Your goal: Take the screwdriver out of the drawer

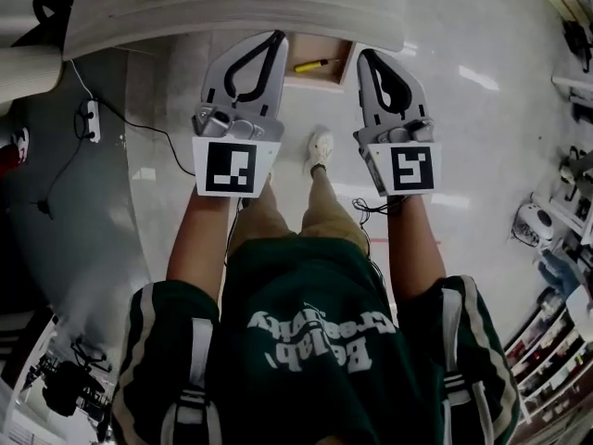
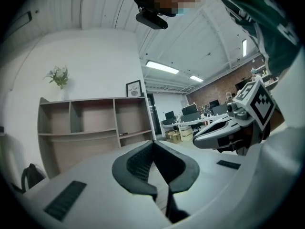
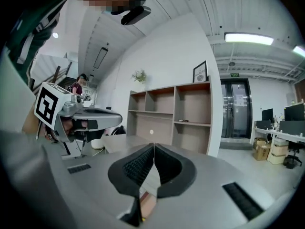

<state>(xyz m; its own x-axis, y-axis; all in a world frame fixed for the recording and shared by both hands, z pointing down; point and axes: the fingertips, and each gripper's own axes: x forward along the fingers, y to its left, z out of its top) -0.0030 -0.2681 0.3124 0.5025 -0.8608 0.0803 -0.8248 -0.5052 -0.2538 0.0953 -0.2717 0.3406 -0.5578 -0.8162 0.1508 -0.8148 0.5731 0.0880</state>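
We see a wooden shelf unit [image 2: 95, 123] against the white wall [image 2: 95, 61]. On its top, a small plant [image 2: 59, 76] stands toward the left end and a framed picture [image 2: 134, 88] at the right end.

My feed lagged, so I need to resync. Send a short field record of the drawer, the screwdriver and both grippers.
drawer: open, under the table edge
screwdriver: yellow handle, lying in the drawer, nothing touching it
left gripper: fingers together, empty, seen over the drawer's left end in the head view
right gripper: fingers together, empty, by the drawer's right wall
task status: screwdriver not yet taken
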